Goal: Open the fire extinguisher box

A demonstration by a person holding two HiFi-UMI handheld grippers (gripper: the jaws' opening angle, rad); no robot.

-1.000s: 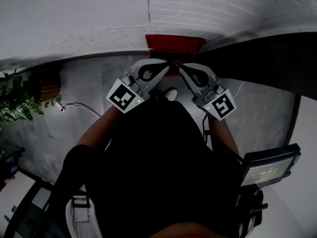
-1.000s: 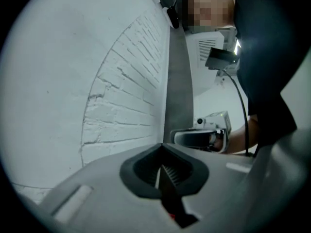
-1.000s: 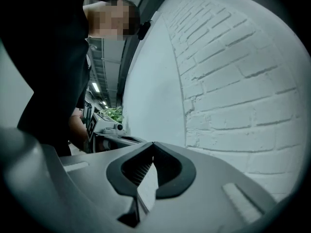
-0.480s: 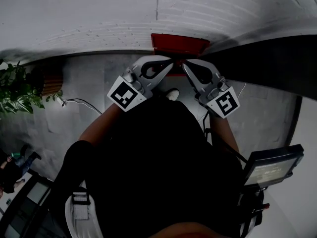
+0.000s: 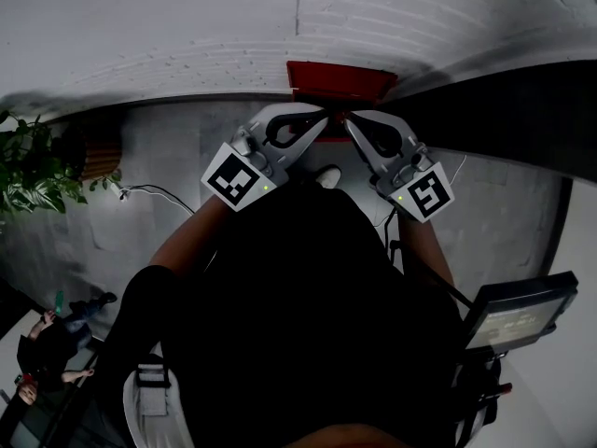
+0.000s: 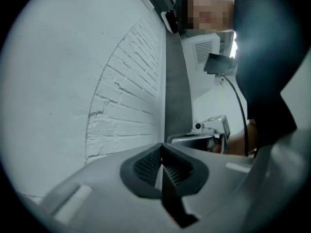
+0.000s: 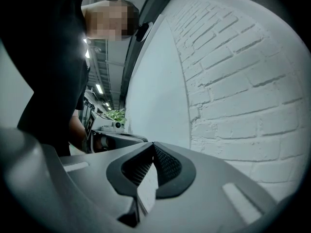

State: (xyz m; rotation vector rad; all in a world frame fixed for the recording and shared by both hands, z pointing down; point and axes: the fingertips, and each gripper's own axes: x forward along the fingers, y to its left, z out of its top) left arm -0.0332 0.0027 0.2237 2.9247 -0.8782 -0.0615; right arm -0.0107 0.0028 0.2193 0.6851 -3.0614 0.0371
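A white brick wall (image 5: 420, 17) fills the top of the head view. The person's dark clothing (image 5: 298, 306) takes up the lower middle and hides the floor below the grippers. A dark panel (image 5: 504, 110) runs off at two o'clock. The fire extinguisher box (image 5: 340, 80) sits against the wall at twelve o'clock. It shows only as a flat red slab seen from above, and its front cannot be made out.

The tips of the left gripper (image 5: 324, 118) and right gripper (image 5: 347, 119) meet just under its lower edge and cover part of it. Both pairs of jaws are pressed together with nothing between them.

A leafy plant (image 5: 33, 171) stands at nine o'clock and a tilted screen (image 5: 516, 314) at four. A thin cable (image 5: 154, 194) lies on the grey floor, and a white shoe (image 5: 326, 175) shows between the grippers.
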